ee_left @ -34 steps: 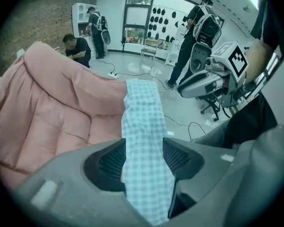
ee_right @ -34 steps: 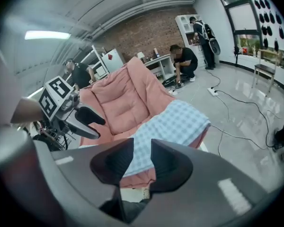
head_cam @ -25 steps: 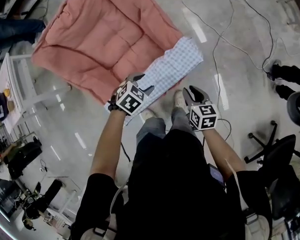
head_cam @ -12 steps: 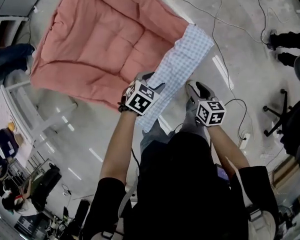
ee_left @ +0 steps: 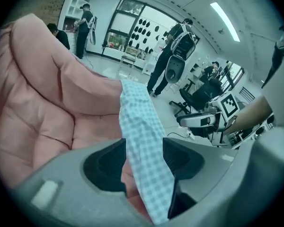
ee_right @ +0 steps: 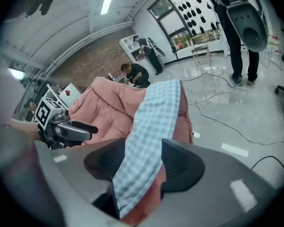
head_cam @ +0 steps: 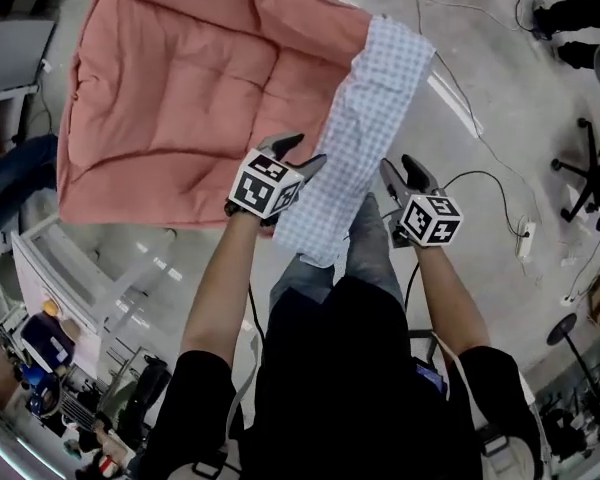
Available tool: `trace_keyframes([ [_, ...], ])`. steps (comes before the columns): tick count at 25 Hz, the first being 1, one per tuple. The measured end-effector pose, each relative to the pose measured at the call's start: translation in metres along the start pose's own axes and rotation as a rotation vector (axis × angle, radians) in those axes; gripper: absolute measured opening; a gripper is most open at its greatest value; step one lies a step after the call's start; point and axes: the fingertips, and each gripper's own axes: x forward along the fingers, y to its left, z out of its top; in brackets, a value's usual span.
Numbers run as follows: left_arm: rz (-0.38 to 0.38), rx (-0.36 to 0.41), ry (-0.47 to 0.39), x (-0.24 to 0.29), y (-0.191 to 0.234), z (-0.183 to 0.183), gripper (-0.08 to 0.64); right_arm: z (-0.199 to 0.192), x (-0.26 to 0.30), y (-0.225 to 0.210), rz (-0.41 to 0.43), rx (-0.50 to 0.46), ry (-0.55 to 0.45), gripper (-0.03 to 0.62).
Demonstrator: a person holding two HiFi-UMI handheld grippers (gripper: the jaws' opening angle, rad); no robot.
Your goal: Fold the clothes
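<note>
The quilt (head_cam: 180, 78) is soft pink cloth, matt and padded, stitched into puffy squares and creased across its surface. The checked cloth (head_cam: 365, 128) along its edge is thin woven fabric in pale blue and white, matt and lightly wrinkled. The floor (head_cam: 510, 78) is hard, grey and glossy, mirroring the ceiling lights in streaks. The left gripper (ee_left: 144, 157) has a smooth matt grey plastic body and dull black pads (ee_left: 104, 167)
</note>
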Motion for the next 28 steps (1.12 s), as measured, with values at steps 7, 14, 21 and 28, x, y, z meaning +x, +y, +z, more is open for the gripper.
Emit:
trace_keyframes([
  [7,-0.107,0.025,0.067,0.062,0.02,-0.015,0.31,-0.02,0.03,-0.032,0.068,0.167,-0.036,0.262],
  [14,-0.229,-0.094,0.019,0.105,0.045,-0.013,0.316,-0.023,0.061,-0.054,0.168,0.265,-0.049,0.281],
  [21,-0.352,-0.154,0.02,0.137,0.056,-0.025,0.324,-0.033,0.085,-0.047,0.249,0.324,-0.057,0.291],
  [28,-0.485,-0.247,0.018,0.155,0.051,-0.029,0.336,-0.035,0.097,-0.047,0.345,0.415,-0.038,0.304],
])
